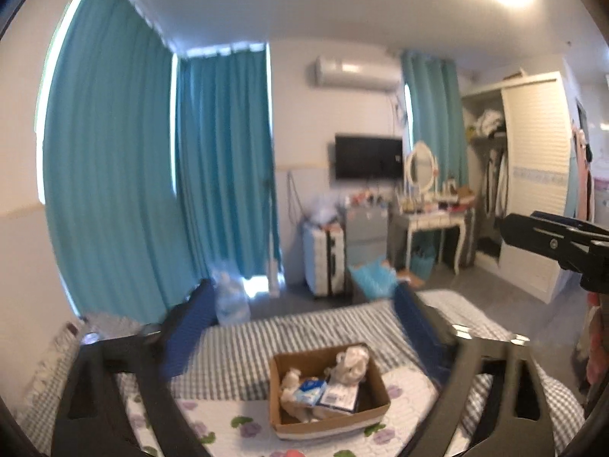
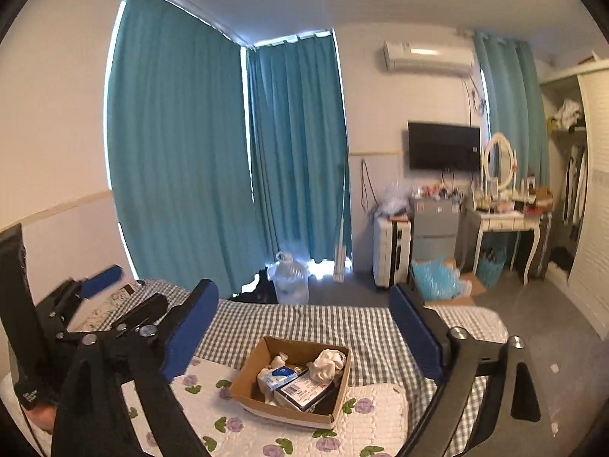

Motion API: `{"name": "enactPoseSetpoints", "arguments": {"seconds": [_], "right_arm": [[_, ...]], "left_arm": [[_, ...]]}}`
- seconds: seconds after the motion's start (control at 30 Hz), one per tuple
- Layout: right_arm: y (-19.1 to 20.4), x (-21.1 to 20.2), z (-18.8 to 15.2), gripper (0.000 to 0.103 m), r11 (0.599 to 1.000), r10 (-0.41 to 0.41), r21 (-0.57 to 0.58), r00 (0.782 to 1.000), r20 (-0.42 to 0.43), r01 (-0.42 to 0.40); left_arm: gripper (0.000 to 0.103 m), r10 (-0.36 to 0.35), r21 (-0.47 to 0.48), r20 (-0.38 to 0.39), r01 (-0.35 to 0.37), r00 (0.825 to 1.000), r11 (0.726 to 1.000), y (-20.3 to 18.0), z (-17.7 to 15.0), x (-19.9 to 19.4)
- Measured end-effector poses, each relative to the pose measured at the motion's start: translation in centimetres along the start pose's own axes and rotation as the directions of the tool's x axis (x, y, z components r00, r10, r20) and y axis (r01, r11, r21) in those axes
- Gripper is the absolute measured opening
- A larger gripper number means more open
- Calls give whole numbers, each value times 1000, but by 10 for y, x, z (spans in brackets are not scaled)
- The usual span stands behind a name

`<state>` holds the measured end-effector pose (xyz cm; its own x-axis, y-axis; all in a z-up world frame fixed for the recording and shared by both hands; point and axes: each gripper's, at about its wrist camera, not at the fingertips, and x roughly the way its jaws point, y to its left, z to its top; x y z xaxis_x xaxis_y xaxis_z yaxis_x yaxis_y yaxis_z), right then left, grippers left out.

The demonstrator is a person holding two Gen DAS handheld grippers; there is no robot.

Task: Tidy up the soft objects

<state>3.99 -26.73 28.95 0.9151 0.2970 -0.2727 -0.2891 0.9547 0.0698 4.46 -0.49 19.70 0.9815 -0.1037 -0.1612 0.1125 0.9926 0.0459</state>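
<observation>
- A cardboard box point(image 2: 289, 377) sits open on a bed point(image 2: 342, 327), resting on a white quilted pad with purple flowers point(image 2: 213, 407) that lies over a grey checked bedspread, well back from the bed's foot edge.
- Inside the box lie soft things: a crumpled white cloth point(image 2: 326, 363) toward its far right corner, a blue-and-white tissue pack point(image 2: 279, 375) near the middle, and a flat packet with a barcode label point(image 2: 304, 390) toward its near right side. A small pale plush shape point(image 1: 290, 381) lies at the box's left wall.
- The left gripper point(image 1: 300, 327) hangs above the bed with its blue-padded fingers point(image 1: 190, 327) spread wide and nothing between them; the box shows in the gap, well below.
- The right gripper point(image 2: 304, 327) likewise stands wide apart, empty, with the box visible between and below its fingers.
- In the right wrist view the left gripper appears at the left edge, above the bed's left side.
- Beyond the foot of the bed stand teal curtains point(image 2: 182, 144), a clear water jug point(image 2: 291, 278) on the floor, a wall television point(image 2: 443, 146) and a white dressing table point(image 2: 506, 224).
</observation>
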Motion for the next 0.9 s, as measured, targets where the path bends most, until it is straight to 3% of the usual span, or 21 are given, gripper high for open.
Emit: {"name": "enactPoseSetpoints", "arguments": {"seconds": [0.13, 0.43, 0.63, 0.8, 0.9], "right_arm": [[11, -49, 0, 103, 999, -12, -45, 999, 52, 14], [20, -86, -38, 103, 1000, -18, -12, 998, 53, 18], [17, -60, -88, 103, 997, -71, 18, 997, 26, 70], [-1, -8, -132, 103, 996, -46, 73, 998, -33, 48], [-10, 23, -156, 103, 994, -72, 77, 996, -57, 76]], "left_arm": [[103, 3, -7, 89, -2, 996, 1000, -1, 1, -45], [103, 46, -31, 55, -44, 997, 999, 5, -32, -64], [103, 83, 9, 5, -83, 997, 997, 0, -73, -50], [103, 68, -15, -56, -69, 996, 998, 4, -109, -18], [103, 59, -51, -85, -63, 995, 997, 10, -135, 3]]}}
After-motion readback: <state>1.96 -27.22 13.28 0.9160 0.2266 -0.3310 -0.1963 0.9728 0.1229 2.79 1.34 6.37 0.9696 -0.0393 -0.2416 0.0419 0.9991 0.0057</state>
